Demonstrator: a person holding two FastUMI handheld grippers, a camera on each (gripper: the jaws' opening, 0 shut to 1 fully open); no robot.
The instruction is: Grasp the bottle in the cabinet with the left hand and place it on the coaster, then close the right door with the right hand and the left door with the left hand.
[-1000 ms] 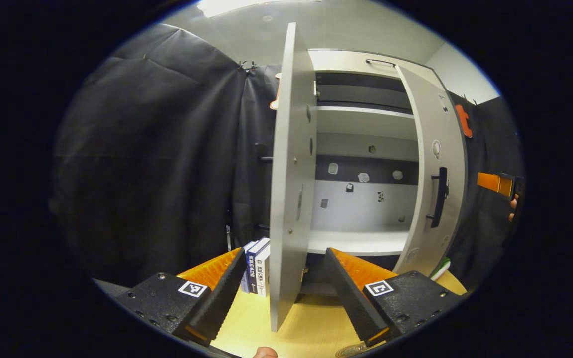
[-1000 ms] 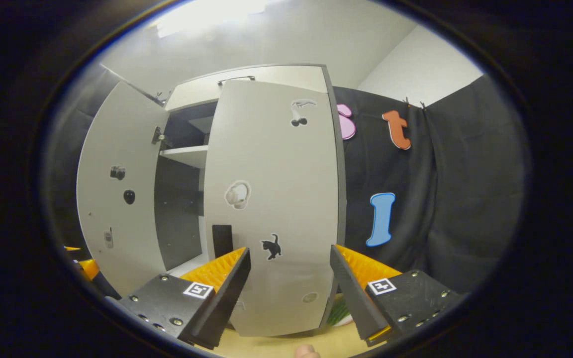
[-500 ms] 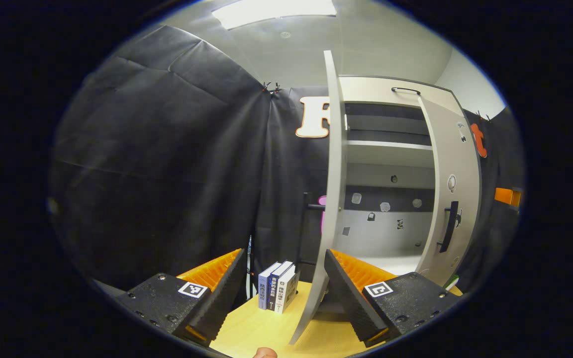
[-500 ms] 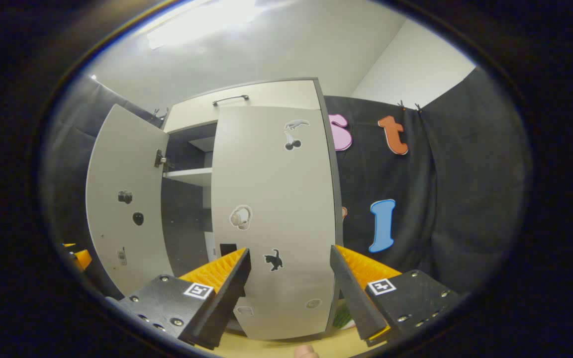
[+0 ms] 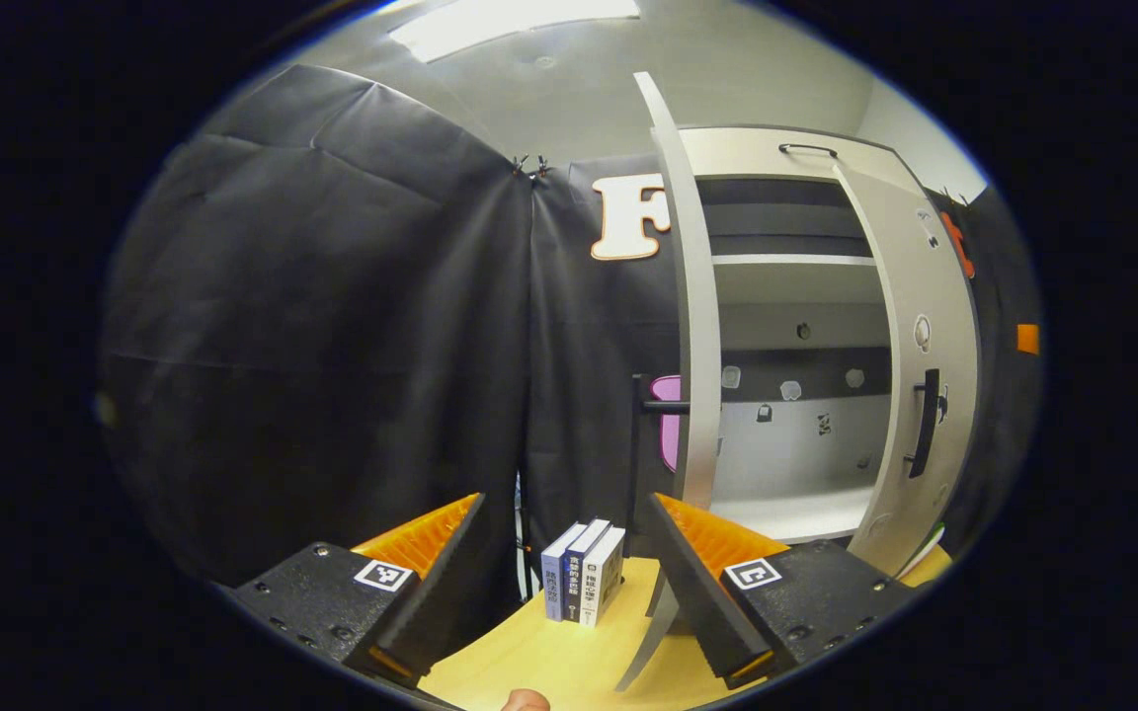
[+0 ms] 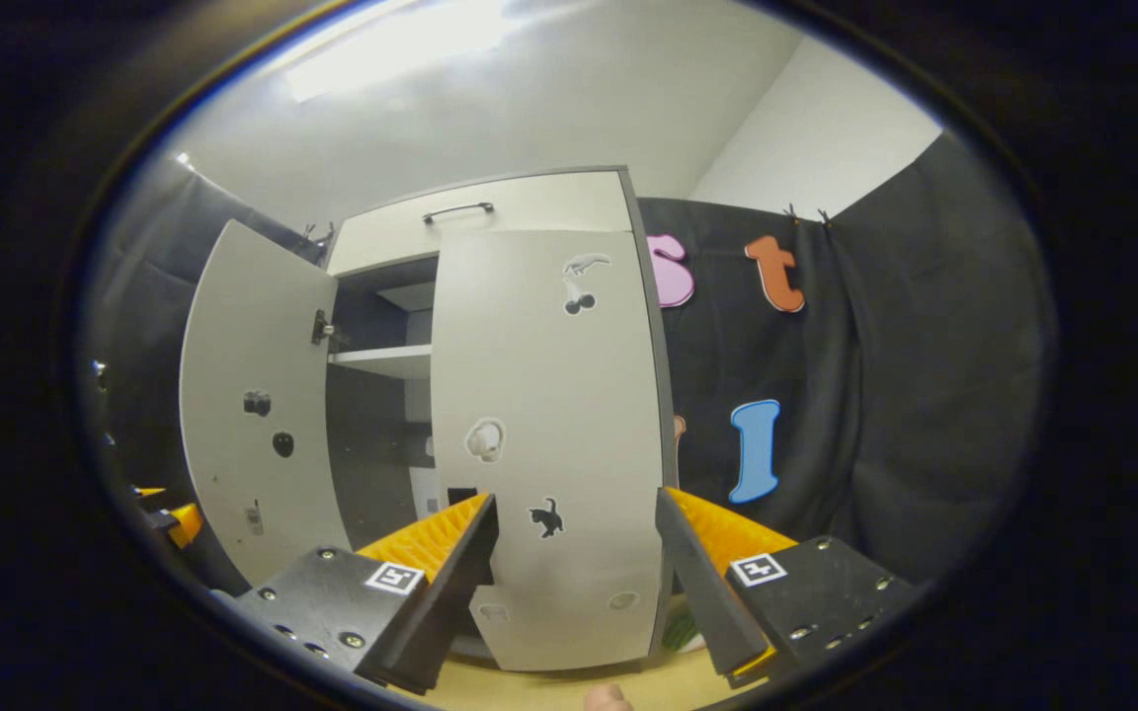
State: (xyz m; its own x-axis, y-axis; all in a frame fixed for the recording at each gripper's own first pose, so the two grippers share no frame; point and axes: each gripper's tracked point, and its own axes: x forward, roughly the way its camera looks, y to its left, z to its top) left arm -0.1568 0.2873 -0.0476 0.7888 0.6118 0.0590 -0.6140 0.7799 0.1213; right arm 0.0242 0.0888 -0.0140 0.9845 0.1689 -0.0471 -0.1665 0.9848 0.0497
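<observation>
My left gripper point(image 5: 564, 592) is open and holds nothing, low over the wooden table point(image 5: 539, 657). The cabinet's left door point(image 5: 692, 296) stands open, edge-on just above its right finger. Beyond it the lower shelf point(image 5: 791, 513) is bare. The right door point(image 5: 910, 276) with its black handle point(image 5: 925, 423) is swung most of the way in. In the right gripper view my right gripper point(image 6: 579, 583) is open and empty in front of the right door's face point(image 6: 549, 395). The left door point(image 6: 253, 395) hangs wide open there. I cannot make out the bottle or the coaster.
Three books point(image 5: 584, 583) stand upright on the table between my left fingers, against the black cloth. A green sliver point(image 6: 678, 627) shows at the foot of the right door. An orange bit of the other gripper point(image 6: 174, 518) sits low left.
My left gripper has swung left, out past the left door's outer side; the door now lies right of centre and the books sit between its fingers. My right gripper has backed off a little from the right door.
</observation>
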